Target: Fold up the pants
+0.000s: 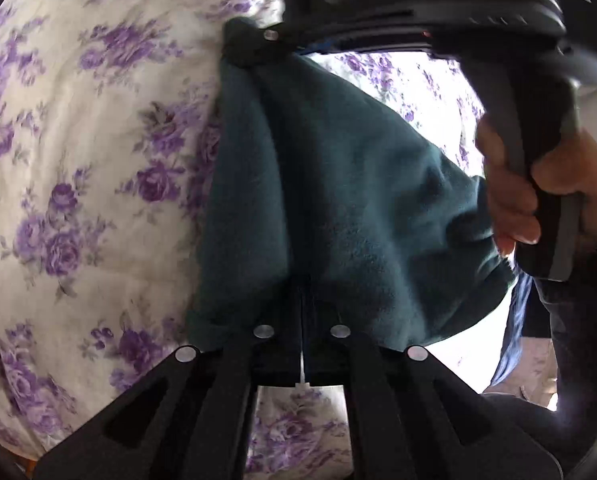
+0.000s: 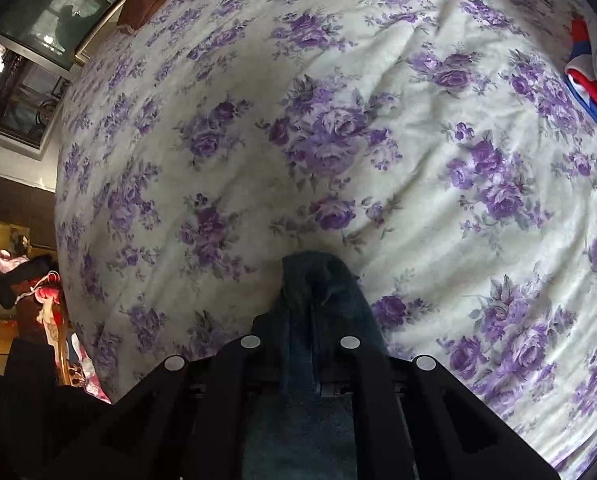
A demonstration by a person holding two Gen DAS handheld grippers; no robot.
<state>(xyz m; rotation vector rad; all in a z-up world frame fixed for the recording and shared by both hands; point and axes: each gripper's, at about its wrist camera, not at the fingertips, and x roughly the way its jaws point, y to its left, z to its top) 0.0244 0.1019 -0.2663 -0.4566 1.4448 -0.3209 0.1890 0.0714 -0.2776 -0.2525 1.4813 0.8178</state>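
Grippers both clamped on teal pants: left gripper and right gripper each pinch an edge, cloth hanging above floral bedsheet. Judgement: mid-fold; laying down and smoothing remain.

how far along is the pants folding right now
Done: the teal pants are picked up, with both grippers clamped on the fabric. In hand: the left gripper and right gripper hold them stretched above the floral bedspread; the right hand grips its handle. Left: no fold is visible yet, so laying them flat and folding likely remain.
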